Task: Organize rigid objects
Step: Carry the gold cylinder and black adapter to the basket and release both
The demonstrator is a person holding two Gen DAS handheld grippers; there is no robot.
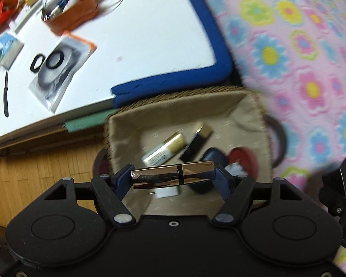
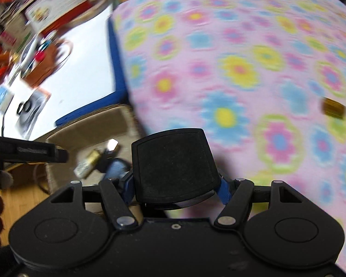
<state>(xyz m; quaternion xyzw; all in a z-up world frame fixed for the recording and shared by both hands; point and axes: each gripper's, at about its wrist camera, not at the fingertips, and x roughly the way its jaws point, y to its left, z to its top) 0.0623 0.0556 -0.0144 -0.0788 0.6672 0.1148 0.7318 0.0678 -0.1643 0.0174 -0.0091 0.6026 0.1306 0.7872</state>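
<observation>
My left gripper (image 1: pixel 173 176) is shut on a shiny gold tube with a black band (image 1: pixel 173 176), held crosswise above a woven, cloth-lined basket (image 1: pixel 184 113). Inside the basket lie a white and gold tube (image 1: pixel 165 149), a black and gold box (image 1: pixel 197 140), a dark blue case (image 1: pixel 215 159) and a red round thing (image 1: pixel 243 159). My right gripper (image 2: pixel 175 184) is shut on a flat black case (image 2: pixel 173 166), held beside the basket (image 2: pixel 85 129) over the flowered blanket (image 2: pixel 242 69). A small gold object (image 2: pixel 333 108) lies on the blanket at the right.
A white table (image 1: pixel 131 34) with a blue padded edge (image 1: pixel 173 80) holds an orange basket of items (image 1: pixel 71 7), black rings on a packet (image 1: pixel 55 67) and a black pen (image 1: pixel 5 97). Wooden floor (image 1: pixel 46 166) lies below. The pink flowered blanket (image 1: pixel 288 57) fills the right.
</observation>
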